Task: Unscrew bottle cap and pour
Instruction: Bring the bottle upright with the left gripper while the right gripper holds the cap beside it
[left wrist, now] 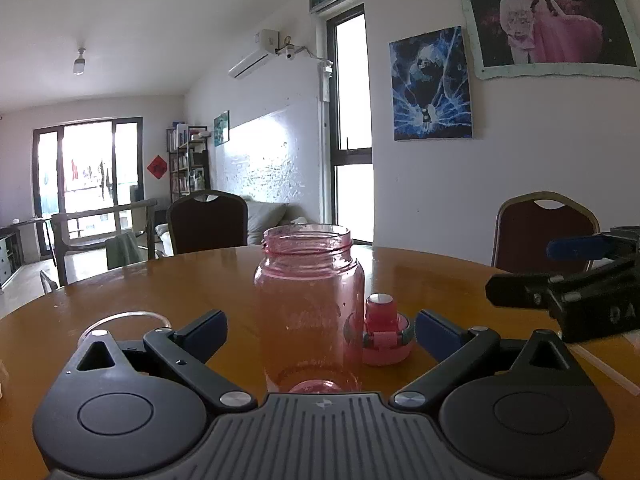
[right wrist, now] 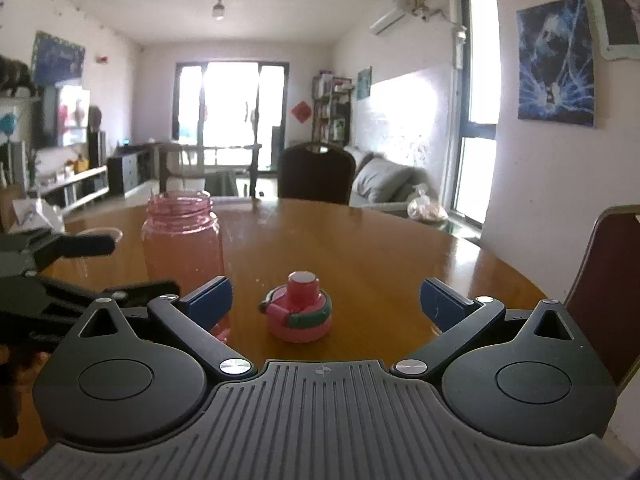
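Observation:
A pink see-through bottle [left wrist: 308,312] stands upright on the round wooden table [left wrist: 120,280] with its mouth uncovered. It sits between the fingers of my left gripper [left wrist: 322,330], which is open, and neither blue pad touches it. The pink cap [left wrist: 384,332] rests on the table just right of the bottle. In the right wrist view the cap [right wrist: 298,312] lies between the spread fingers of my right gripper [right wrist: 326,304], open and apart from it. The bottle [right wrist: 182,240] is to its left, with the left gripper [right wrist: 116,268] beside it. The right gripper [left wrist: 532,268] shows at the right.
A clear rim of a transparent vessel [left wrist: 120,318] shows behind my left finger, also at the table's left [right wrist: 100,234]. Dark red chairs [left wrist: 544,232] [right wrist: 316,172] stand around the table's far side. A thin clear straw-like strip [left wrist: 608,372] lies at the right.

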`<state>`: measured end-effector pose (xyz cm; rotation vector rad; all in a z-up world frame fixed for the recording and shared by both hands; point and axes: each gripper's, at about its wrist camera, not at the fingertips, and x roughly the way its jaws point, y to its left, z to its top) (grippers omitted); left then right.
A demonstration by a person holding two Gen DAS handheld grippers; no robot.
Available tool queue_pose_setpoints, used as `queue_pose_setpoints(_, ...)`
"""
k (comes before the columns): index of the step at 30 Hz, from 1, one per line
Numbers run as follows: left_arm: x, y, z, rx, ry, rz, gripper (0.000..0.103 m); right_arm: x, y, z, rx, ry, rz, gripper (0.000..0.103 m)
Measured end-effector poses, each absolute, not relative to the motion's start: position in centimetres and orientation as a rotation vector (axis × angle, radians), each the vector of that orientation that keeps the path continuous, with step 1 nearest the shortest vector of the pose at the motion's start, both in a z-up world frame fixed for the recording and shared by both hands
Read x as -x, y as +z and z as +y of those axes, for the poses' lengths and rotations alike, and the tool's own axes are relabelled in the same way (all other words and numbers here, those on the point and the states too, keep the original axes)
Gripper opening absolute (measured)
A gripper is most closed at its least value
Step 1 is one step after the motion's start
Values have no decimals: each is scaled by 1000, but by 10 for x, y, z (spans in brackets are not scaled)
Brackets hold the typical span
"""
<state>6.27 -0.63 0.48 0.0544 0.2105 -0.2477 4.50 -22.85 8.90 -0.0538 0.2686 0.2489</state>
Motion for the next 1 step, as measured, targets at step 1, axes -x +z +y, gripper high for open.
queue_pose_setpoints(1,-62,4,-6,-51,-249,217,100,-47,89,-230,50,246,271,103)
